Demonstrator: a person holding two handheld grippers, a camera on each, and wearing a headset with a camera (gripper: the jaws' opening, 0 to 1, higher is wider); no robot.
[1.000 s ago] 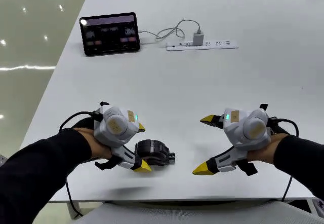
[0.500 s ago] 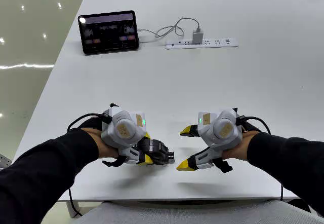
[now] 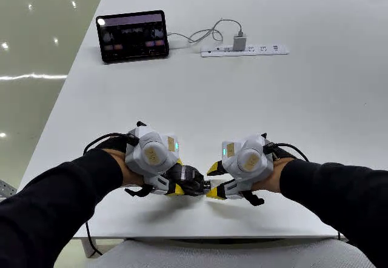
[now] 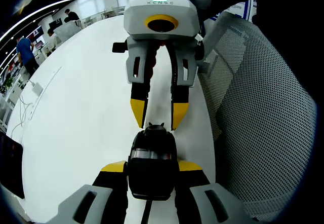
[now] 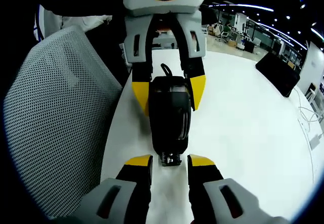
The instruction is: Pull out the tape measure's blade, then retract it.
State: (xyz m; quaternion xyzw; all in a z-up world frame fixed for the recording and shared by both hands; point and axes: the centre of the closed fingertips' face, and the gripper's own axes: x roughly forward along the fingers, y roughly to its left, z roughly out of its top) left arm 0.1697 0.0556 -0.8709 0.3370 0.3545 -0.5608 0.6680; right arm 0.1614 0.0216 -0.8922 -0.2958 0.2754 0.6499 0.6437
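A black tape measure (image 3: pixel 191 180) sits near the table's front edge with my left gripper (image 3: pixel 177 176) shut on its body. In the left gripper view its case (image 4: pixel 151 148) is clamped between my yellow-tipped jaws (image 4: pixel 152 166). My right gripper (image 3: pixel 212 181) faces it from the right and is open, one tip on each side of the case's blade end. In the right gripper view the blade's hook (image 5: pixel 170 157) lies in the gap of my open right gripper (image 5: pixel 170 161), touching neither tip. Beyond it, the left gripper (image 5: pixel 169 92) grips the case (image 5: pixel 171 115).
A tablet (image 3: pixel 132 36) stands at the far left of the white table (image 3: pixel 242 110). A power strip (image 3: pixel 244 50) with a charger and cable lies behind. A grey mesh chair (image 4: pixel 263 107) is just past the front edge.
The two grippers have drawn together. My right gripper moved left until its open tips flank the tape's blade end. My left gripper shifted slightly right, still holding the tape measure.
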